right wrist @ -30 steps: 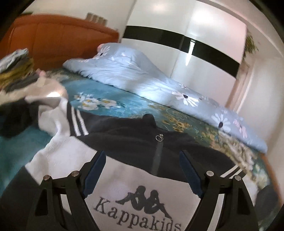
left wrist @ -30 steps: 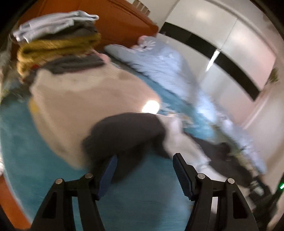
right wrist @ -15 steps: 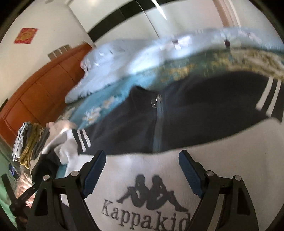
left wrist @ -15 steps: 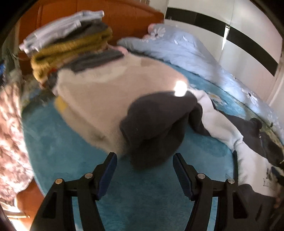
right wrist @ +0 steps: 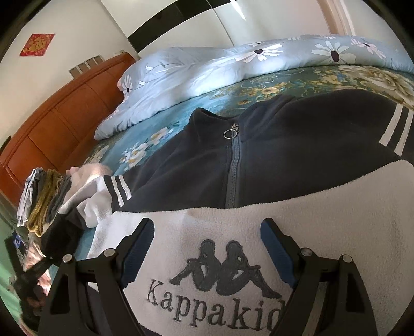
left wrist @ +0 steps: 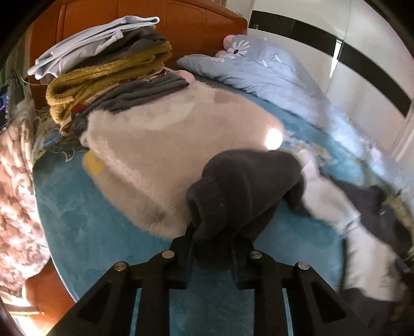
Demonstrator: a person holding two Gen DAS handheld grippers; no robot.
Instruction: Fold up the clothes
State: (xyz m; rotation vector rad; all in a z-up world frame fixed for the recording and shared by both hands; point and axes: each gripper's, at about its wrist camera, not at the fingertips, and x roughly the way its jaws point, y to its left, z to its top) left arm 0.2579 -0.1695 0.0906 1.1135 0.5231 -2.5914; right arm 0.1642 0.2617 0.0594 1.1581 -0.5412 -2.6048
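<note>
A navy and white fleece jacket (right wrist: 297, 160) lies face up on the bed, zip closed, with "Kappakids" stitched across its white chest. My right gripper (right wrist: 207, 245) hangs open just above that white panel, holding nothing. In the left wrist view the jacket's dark sleeve cuff (left wrist: 240, 186) bunches up over a beige fluffy garment (left wrist: 168, 144), and my left gripper (left wrist: 213, 245) is shut on the cuff. The white part of the sleeve (left wrist: 333, 206) trails right toward the jacket body.
A stack of folded clothes (left wrist: 108, 69) stands at the back left against the brown headboard (left wrist: 181, 23). A light blue daisy duvet (right wrist: 233, 67) lies along the far side of the bed. A floral cloth (left wrist: 15, 196) hangs at the left edge.
My left gripper has moved forward and shut on the dark sleeve cuff; it was open half a second ago. The right gripper stays open over the jacket's chest, its view slightly shifted.
</note>
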